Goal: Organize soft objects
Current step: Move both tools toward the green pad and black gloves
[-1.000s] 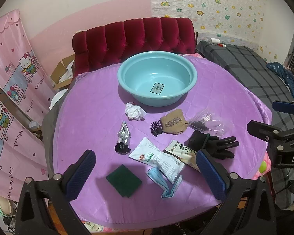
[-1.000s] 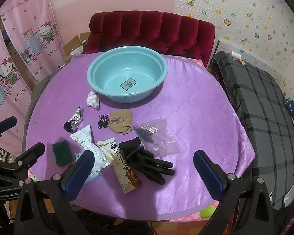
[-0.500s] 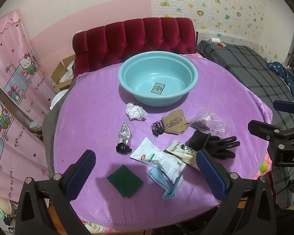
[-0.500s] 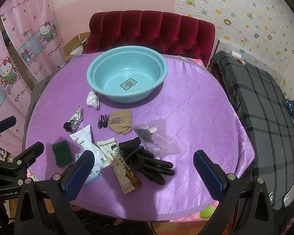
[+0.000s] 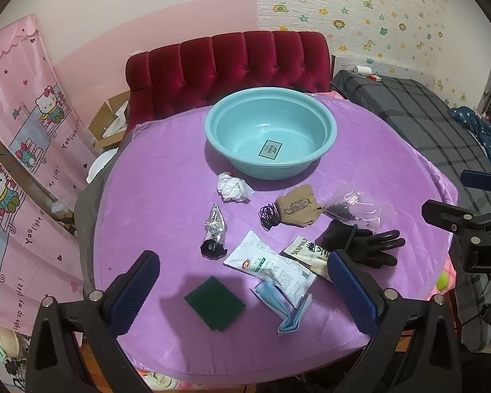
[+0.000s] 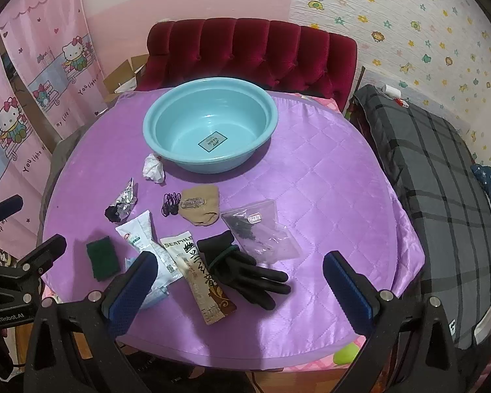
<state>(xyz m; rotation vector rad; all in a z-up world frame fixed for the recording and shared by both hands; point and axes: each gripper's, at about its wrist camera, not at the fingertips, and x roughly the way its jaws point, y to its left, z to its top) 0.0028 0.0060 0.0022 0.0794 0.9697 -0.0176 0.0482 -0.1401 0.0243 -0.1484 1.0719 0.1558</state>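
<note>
On the purple quilted table stands an empty teal basin at the far side. Nearer lie a crumpled white tissue, a foil wrapper, a tan pouch, a clear bag, a black glove, two snack packets, a green pad and a blue face mask. My left gripper and right gripper hover open above the near edge, holding nothing.
A red tufted chair stands behind the table. A grey plaid bed runs along the right. Pink curtains hang at the left, with a cardboard box on the floor beside them.
None of the objects has moved. Both grippers stay open and almost still, with only a slight drift of the views.
</note>
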